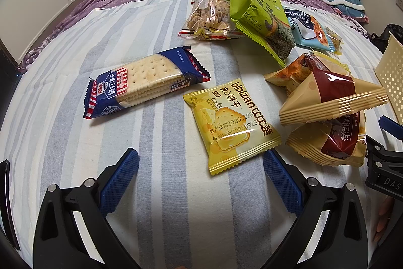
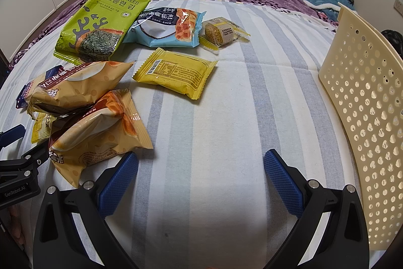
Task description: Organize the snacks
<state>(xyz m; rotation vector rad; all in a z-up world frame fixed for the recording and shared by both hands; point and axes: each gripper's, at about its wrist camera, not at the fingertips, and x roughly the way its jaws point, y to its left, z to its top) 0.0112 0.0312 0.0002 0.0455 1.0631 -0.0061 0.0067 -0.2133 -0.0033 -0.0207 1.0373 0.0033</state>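
Snacks scattered over a striped sheet [image 2: 226, 117] on the bed. Left gripper [image 1: 201, 183] low over the sheet, jaws spread wide, holding nothing; yellow biscuit packet [image 1: 231, 127] lies just ahead, between its fingertips. Blue soda cracker pack [image 1: 146, 82] to its left. Beyond: clear bag of small cookies [image 1: 209, 17], green seaweed pouch [image 1: 257, 14] leaning on it, light-blue packet [image 1: 309, 27] behind. Two tan-and-maroon puffed bags [image 1: 330, 102] piled at right. Right gripper [image 2: 201, 183] also wide open and empty, over bare sheet; the tan bags touch its left finger [image 2: 118, 183]. Second yellow packet [image 2: 176, 72], back side up, farther ahead. Cream perforated basket [image 2: 365, 117] stands at far right. Small wrapped cake [image 2: 221, 32] beside the light-blue packet.
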